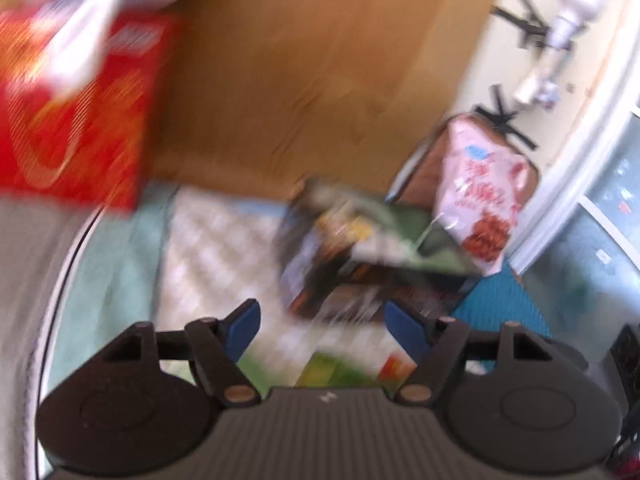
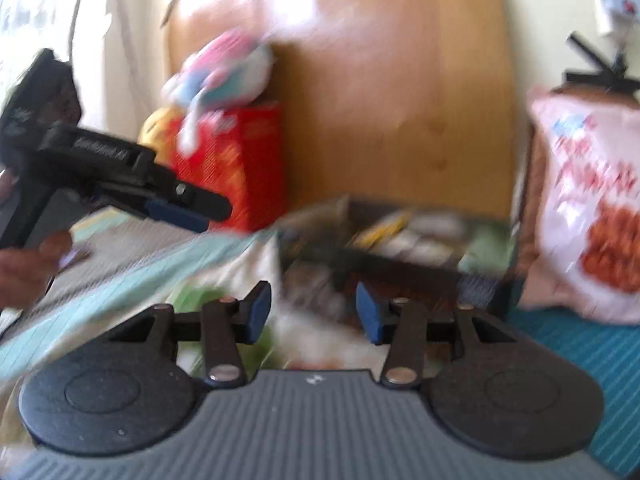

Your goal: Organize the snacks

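Note:
Both views are blurred. My left gripper [image 1: 324, 330] is open, its blue pads [image 1: 244, 328] wide apart over a checkered cloth [image 1: 216, 248], with a green packet [image 1: 332, 372] below them. A dark open box of snacks [image 1: 360, 248] lies just ahead. A red box [image 1: 72, 120] stands at the far left with a white, pink and blue bag [image 1: 100, 20] on top. In the right wrist view my right gripper [image 2: 315, 314] is open with nothing pressed between its pads, facing the dark box [image 2: 400, 240]. The left gripper [image 2: 188, 208] shows at the left, held by a hand [image 2: 24, 264].
A wooden board [image 1: 320, 60] stands upright behind everything. A pink-white snack bag [image 1: 480, 192] [image 2: 592, 216] leans upright at the right. The red box [image 2: 236, 160] has a yellow thing [image 2: 156, 128] beside it. A teal ribbed mat [image 2: 600, 360] lies at the lower right.

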Action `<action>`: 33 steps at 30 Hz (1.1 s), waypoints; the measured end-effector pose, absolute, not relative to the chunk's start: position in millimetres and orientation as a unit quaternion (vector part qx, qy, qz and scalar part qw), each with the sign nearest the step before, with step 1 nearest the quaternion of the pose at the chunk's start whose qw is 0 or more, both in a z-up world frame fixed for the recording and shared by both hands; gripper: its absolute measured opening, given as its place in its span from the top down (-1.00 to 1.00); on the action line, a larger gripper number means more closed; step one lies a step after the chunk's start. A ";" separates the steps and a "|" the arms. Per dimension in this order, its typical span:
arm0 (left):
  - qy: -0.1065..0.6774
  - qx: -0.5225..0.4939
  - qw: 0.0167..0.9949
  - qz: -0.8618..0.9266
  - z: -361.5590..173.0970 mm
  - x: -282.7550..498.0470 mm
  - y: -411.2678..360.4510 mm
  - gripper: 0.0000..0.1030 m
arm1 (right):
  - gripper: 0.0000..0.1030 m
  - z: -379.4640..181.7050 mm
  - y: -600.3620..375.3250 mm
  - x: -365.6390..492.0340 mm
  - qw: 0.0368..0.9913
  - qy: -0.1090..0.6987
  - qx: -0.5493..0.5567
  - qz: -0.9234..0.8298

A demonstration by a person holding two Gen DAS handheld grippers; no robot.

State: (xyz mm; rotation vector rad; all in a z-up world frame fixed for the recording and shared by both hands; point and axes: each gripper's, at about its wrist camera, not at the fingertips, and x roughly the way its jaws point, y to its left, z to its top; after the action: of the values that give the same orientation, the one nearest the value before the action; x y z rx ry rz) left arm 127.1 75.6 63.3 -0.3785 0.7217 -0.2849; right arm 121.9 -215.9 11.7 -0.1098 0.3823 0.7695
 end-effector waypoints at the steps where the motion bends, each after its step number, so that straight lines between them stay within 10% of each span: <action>1: 0.357 -0.198 0.904 -0.126 56.4 120.9 85.9 -0.38 | 0.01 7.4 -210.0 115.1 0.901 0.194 -0.067 0.382; 15: 0.387 -0.265 0.877 -0.104 18.5 96.3 103.6 -0.38 | -0.44 0.0 -100.7 132.8 0.848 0.236 -0.156 0.449; 20: 0.391 -0.246 0.880 -0.108 10.4 103.5 85.7 -0.38 | 0.22 -8.9 -94.4 142.2 0.846 0.256 -0.138 0.448; 33: 0.339 -0.199 0.903 -0.171 66.9 109.4 42.7 -0.29 | 0.26 25.1 -139.2 102.2 0.910 0.131 -0.153 0.361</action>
State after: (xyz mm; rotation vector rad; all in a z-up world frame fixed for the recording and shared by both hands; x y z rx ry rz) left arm 109.4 42.7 66.9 -0.4117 0.7012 -0.3535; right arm 102.2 -139.2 25.1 -0.3164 0.2701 0.7448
